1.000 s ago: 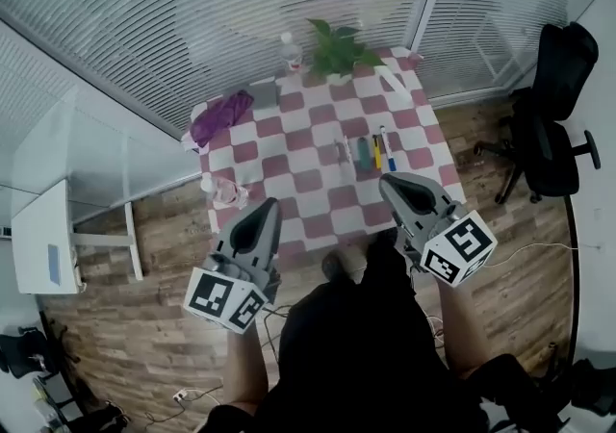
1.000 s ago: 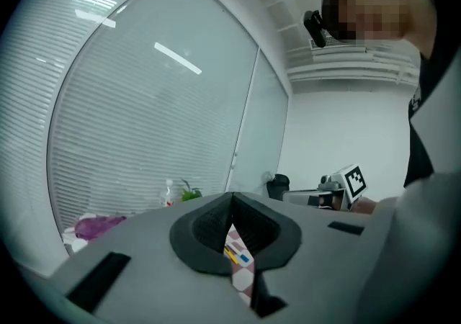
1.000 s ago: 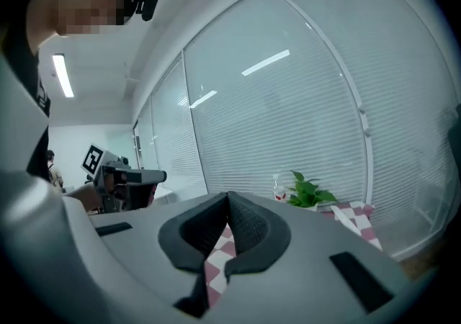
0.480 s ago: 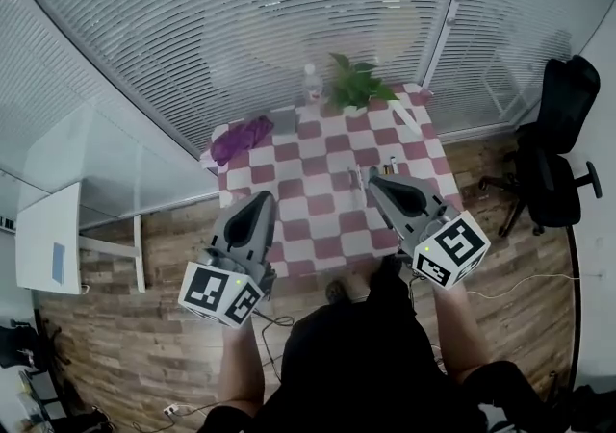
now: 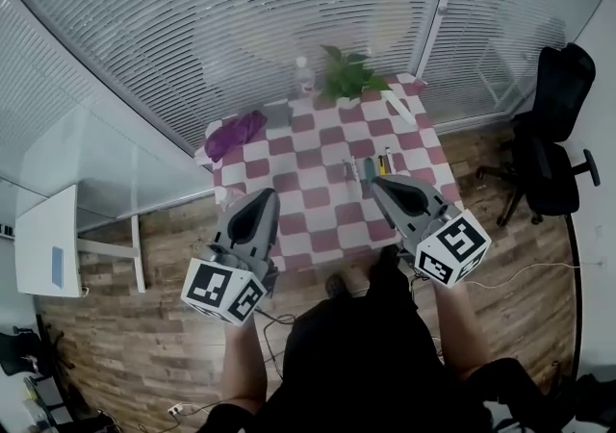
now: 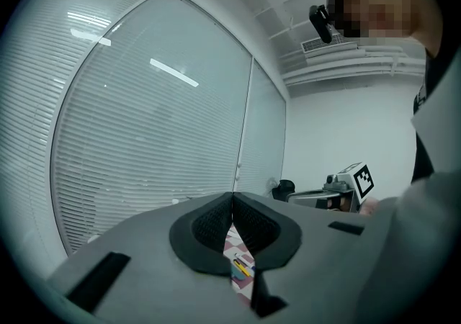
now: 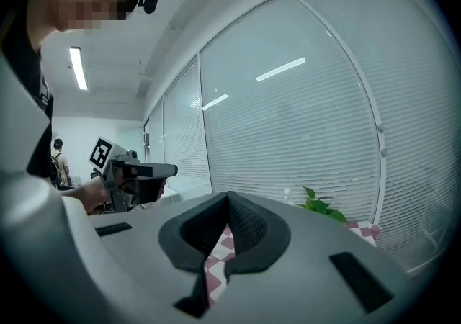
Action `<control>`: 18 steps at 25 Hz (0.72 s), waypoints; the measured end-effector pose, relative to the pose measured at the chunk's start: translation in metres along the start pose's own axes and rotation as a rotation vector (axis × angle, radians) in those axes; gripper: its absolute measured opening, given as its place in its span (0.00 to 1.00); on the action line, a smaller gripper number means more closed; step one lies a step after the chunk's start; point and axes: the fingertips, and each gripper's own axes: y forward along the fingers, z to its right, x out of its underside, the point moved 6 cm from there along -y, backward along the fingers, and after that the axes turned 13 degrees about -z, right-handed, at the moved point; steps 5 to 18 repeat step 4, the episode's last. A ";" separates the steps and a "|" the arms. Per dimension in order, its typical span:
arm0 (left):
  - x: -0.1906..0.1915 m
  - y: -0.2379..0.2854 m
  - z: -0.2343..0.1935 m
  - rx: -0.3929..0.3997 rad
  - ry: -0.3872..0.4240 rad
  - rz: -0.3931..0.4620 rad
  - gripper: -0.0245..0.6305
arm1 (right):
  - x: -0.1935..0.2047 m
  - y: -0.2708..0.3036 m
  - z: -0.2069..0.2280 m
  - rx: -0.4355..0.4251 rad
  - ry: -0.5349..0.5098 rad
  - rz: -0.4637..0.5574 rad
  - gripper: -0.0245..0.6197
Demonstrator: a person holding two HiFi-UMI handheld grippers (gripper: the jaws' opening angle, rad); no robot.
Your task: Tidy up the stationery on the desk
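Both tongs are shut and empty. The left gripper [image 6: 232, 199] has its pads meeting at the tip with nothing between them, and the right gripper [image 7: 228, 196] is the same. The pads are black ribbed rubber set in smooth matte grey shells. There are two marker cubes [image 5: 223, 292], one per gripper, white with black squares.

Both grippers hover at the near edge of one square table [image 5: 289, 181] covered in red-and-white checked cloth.

The stationery is a row of slim pens [image 5: 371, 169] on the right side of the cloth, just past the right gripper's tip. There look to be about four, but they are too small to count for sure. One is yellow and one is teal.

Also on the cloth:
- one leafy potted plant [image 5: 345, 75]
- one clear bottle [image 5: 303, 75] beside the plant
- one crumpled purple cloth [image 5: 234, 135] at the far left corner
- one flat grey item [image 5: 277, 114]
- one white oblong [image 5: 399, 107]

One black office chair [image 5: 551, 142] stands off to the right on wood planks.
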 end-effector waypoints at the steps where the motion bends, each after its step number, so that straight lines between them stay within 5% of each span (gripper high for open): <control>1: 0.001 0.001 0.002 0.008 0.004 0.000 0.09 | 0.001 -0.001 0.000 -0.001 -0.001 -0.002 0.07; 18: 0.002 0.005 0.007 0.036 0.014 -0.002 0.09 | 0.004 -0.002 -0.002 -0.006 -0.003 -0.008 0.07</control>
